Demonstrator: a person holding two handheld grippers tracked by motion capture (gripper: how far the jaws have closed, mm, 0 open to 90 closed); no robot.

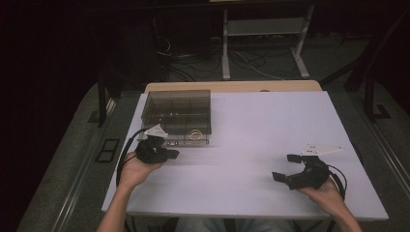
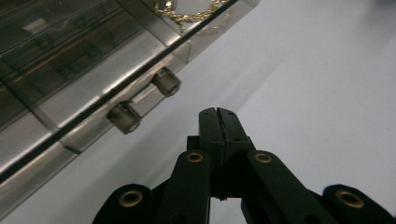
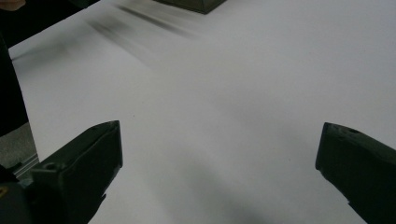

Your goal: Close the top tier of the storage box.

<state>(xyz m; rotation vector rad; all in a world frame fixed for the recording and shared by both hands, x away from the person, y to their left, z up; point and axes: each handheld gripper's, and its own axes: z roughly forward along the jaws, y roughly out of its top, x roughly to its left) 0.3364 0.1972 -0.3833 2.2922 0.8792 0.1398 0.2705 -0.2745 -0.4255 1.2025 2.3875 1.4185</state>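
The right claw (image 1: 283, 166) hung released over the bare desk (image 1: 251, 145), well apart from the box (image 1: 180, 116). The left claw (image 2: 218, 114) was clenched on nothing, just beside the box's two front knobs (image 2: 125, 117). A gold chain (image 2: 187, 11) lay inside the box.

Surface (image 1: 251, 145): one, white. Box (image 1: 179, 113): one, clear smoky plastic, split into compartments whose full count cannot be told. Knobs on the box front: two, a left knob (image 2: 124, 117) and a right knob (image 2: 166, 82). Gold chain (image 2: 187, 14) in the box: one. Grippers: two, a left gripper (image 1: 170, 154) and a right gripper (image 1: 285, 167). Grey three-cornered plates: two, one on each gripper. Hands: two, one to each gripper. Cables: one trailing from each gripper.
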